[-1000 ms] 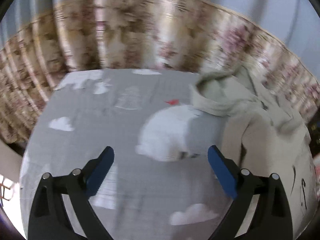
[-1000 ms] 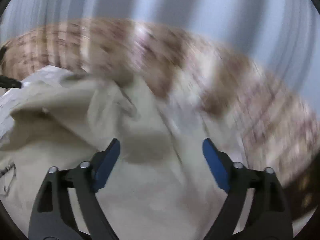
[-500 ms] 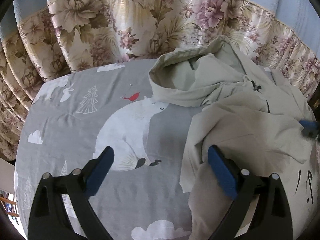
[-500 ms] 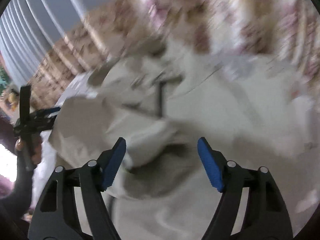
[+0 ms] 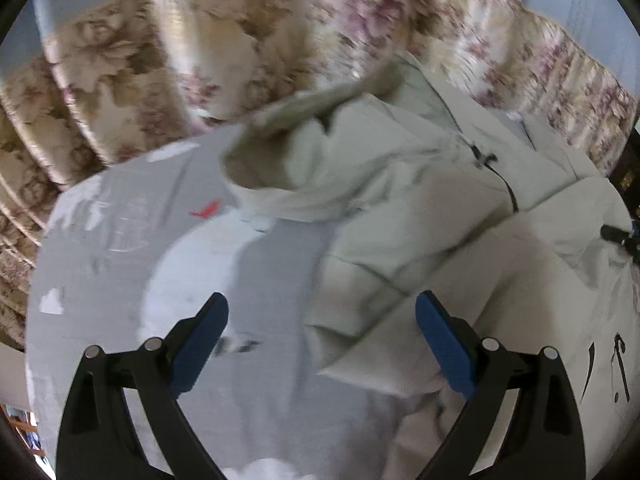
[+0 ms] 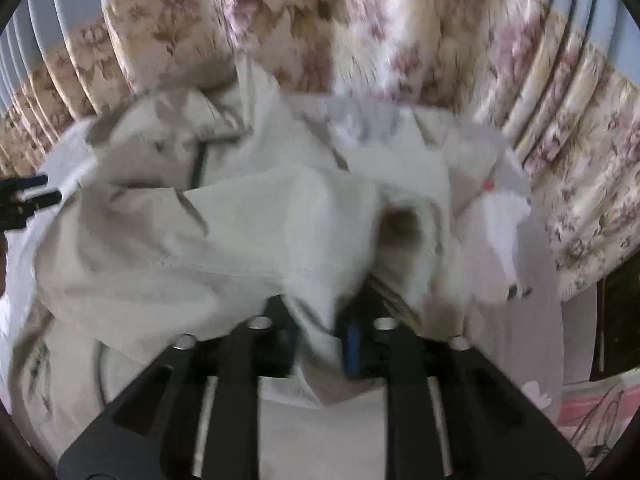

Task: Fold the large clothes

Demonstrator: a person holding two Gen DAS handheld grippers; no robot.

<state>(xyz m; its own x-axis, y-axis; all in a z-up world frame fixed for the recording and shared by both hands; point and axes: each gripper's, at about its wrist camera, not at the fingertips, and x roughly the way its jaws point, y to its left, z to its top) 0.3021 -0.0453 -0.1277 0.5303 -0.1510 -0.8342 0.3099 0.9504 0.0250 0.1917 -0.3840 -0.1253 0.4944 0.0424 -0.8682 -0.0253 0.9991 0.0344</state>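
Observation:
A large pale beige hooded jacket (image 5: pixel 420 200) lies crumpled on a grey bed sheet (image 5: pixel 120 264) with white animal prints. Its hood (image 5: pixel 288 152) opens toward the far left. My left gripper (image 5: pixel 322 344) is open and empty, just above the jacket's left edge. In the right wrist view the jacket (image 6: pixel 240 216) fills the middle, and my right gripper (image 6: pixel 320 340) is shut on a fold of its fabric. The right gripper's tip shows at the far right of the left wrist view (image 5: pixel 618 236). The left gripper shows at the left edge of the right wrist view (image 6: pixel 24 196).
A floral curtain (image 5: pixel 240 40) hangs close behind the bed along its far edge, also in the right wrist view (image 6: pixel 360 28). A dark piece of furniture (image 6: pixel 616 312) stands at the right past the bed's edge.
My right gripper has closed on a fold of the jacket; it was open half a second ago. My left gripper stays open and has moved closer to the jacket's edge.

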